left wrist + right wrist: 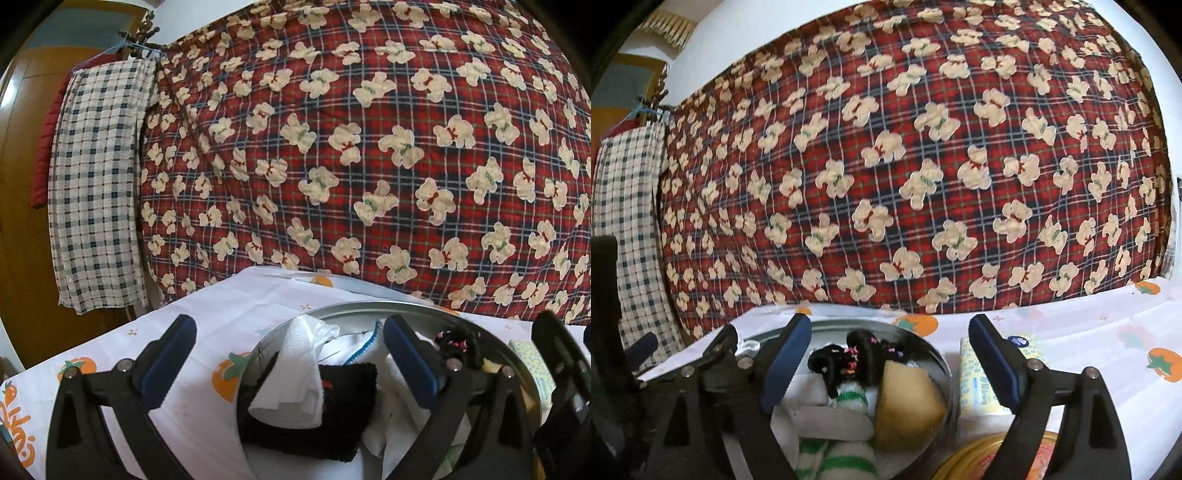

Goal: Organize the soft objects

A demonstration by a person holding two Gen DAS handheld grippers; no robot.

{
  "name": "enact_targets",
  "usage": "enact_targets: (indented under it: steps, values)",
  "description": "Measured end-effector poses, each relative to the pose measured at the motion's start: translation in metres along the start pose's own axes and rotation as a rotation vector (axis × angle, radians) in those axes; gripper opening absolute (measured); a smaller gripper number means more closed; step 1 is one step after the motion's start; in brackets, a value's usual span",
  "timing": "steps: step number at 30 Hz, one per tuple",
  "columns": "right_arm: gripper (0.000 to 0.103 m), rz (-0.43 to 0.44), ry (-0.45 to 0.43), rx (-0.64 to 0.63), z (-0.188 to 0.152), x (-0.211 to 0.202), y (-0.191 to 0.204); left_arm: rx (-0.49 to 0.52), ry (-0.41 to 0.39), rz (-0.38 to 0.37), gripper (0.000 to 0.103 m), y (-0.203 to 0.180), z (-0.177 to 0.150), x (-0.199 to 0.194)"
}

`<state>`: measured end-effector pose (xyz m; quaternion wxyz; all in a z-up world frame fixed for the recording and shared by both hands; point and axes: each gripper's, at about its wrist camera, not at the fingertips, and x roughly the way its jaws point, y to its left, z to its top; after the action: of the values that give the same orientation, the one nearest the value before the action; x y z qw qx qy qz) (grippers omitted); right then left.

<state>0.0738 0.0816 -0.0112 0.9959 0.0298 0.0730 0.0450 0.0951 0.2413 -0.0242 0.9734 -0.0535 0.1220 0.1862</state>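
Over the round metal tin (pixel 369 308) I held my left gripper (pixel 284 363) with its jaws spread wide and nothing pinched between them; one blue pad (pixel 168 363) hung over the tablecloth (pixel 207 306) outside the tin, the other over its contents. Between those fingers lay a crumpled white tissue (pixel 295 380) draped across a black terry cloth (pixel 317 417), with more white cloth (pixel 360 345) behind, one piece edged in blue. My right gripper (pixel 886 365) was also spread and empty, one pad above the tin's rim (pixel 938 356) on the left, the other over a yellow patterned tissue pack (pixel 975 384) lying just beside the tin. Inside the tin from that side I saw a bundle of black hair ties (pixel 849 360) with small coloured beads, resting on a white sock with green stripes (pixel 849 400); a yellow sponge wedge (pixel 908 406) leaned against the tin's wall next to them. A yellow lid (pixel 971 458) showed at the bottom edge, near the tin. Everything sat on a white tablecloth printed with orange fruit. Beyond the table stood a large red plaid quilt with cream bears (pixel 369 147), filling most of the view, and left of it hung a blue-checked cloth (pixel 96 184) on a hanger, with something red (pixel 46 140) behind it.
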Motion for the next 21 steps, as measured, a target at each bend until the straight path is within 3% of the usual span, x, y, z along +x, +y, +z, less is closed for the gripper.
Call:
enact_targets:
  steps: [16, 21]
  values:
    - [0.092, 0.031, -0.078, -0.007, 0.002, -0.021, -0.001, -0.051, 0.013, -0.036, 0.103, 0.01, -0.008, -0.018]
    - [0.099, 0.021, -0.129, 0.015, 0.002, -0.034, -0.007, -0.017, 0.006, -0.05, 0.103, 0.002, -0.011, -0.028]
